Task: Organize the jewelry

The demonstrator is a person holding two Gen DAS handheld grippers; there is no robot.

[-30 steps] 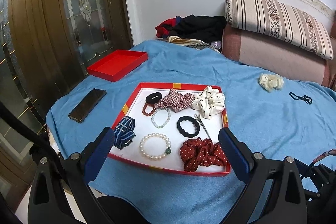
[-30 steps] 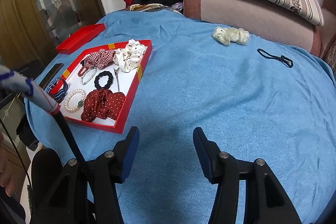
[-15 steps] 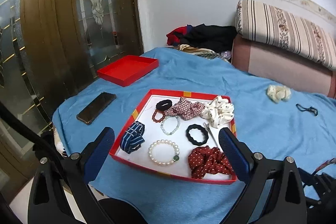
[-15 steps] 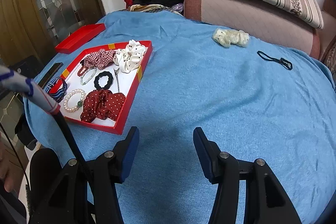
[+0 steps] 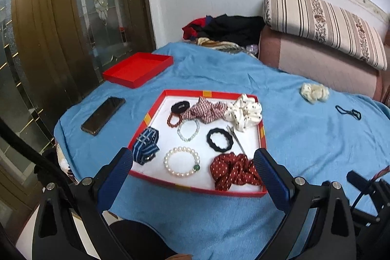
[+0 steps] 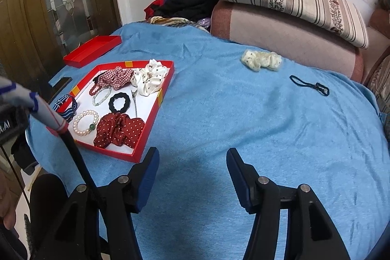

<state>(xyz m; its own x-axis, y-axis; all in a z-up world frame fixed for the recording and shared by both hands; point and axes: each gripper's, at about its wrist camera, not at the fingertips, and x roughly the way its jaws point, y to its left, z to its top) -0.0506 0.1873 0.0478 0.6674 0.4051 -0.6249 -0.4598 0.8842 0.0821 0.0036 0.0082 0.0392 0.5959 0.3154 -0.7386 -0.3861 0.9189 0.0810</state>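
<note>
phone [image 5: 102, 115] clear in left view only

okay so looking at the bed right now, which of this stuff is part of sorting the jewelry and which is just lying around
Part of the job:
- red tray of bracelets and scrunchies
- pearl bracelet
- cream scrunchie, loose on the blanket
- black hair tie, loose
- empty red lid, probably

Just lying about:
- phone
- clothes pile
- striped cushion

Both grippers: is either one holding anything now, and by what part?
Nothing is held. The left gripper and the right gripper both stand open with nothing between their fingers.
</note>
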